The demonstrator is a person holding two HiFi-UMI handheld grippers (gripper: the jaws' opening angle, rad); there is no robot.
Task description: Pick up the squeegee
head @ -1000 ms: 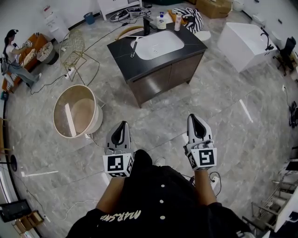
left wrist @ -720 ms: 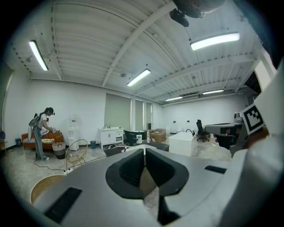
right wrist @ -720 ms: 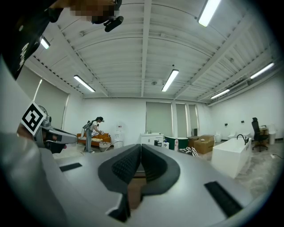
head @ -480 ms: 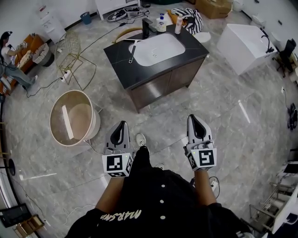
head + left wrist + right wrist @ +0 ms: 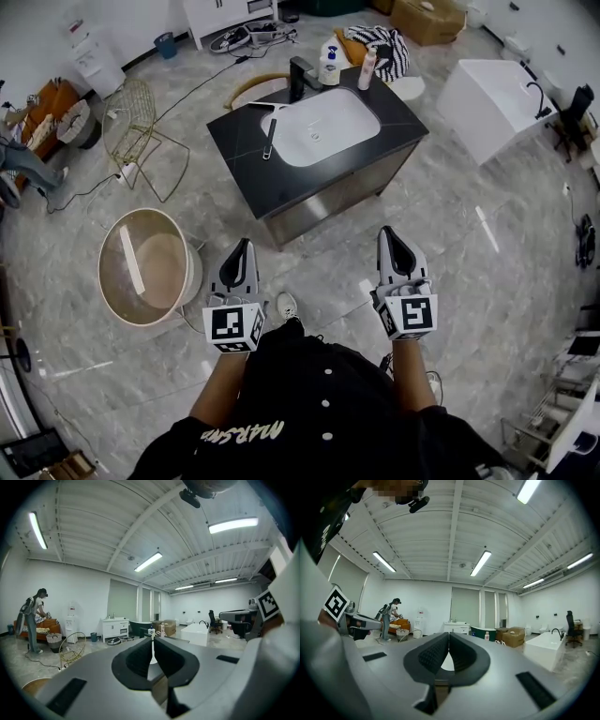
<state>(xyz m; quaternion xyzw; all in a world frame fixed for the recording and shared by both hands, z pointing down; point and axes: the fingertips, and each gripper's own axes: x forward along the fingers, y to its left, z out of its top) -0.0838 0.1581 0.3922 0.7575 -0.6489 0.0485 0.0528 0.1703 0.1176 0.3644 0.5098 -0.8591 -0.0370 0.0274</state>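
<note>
Head view pretty much tells it: this is the approach step, nothing grabbed yet. The squeegee (image 5: pixel 270 129) lies flat on the dark worktop (image 5: pixel 246 173), just beside the white basin (image 5: pixel 323 127). It's well ahead of both sets of fingers and more in line with the left ones. The left gripper (image 5: pixel 245 246) and right gripper (image 5: pixel 391 234) are held out about level over the floor, well apart from the cabinet (image 5: pixel 328 192). In the left gripper view the fingers (image 5: pixel 136 656) sit together with nothing between them. Right gripper view shows the same: fingers (image 5: pixel 431 656) closed and empty.

My guess for the next move: close the gap to the cabinet, spread the fingers on whichever gripper goes in, tip it down over the worktop and take the thin handle across its length. Since it lies flat, the fingers will probably have to get right down onto the stone.

Other stuff: the tap (image 5: pixel 300 75), a pump bottle (image 5: pixel 329 66) and a slim bottle (image 5: pixel 367 67) stand beyond the squeegee, so overshooting could knock them. Off to the left of the left fingers is a big round beige bin (image 5: pixel 194 267), with a wire chair (image 5: pixel 141 117) further out. A white bathtub (image 5: pixel 487 89) sits far off to the right. Nothing stands between the fingers and the cabinet that I can see.
</note>
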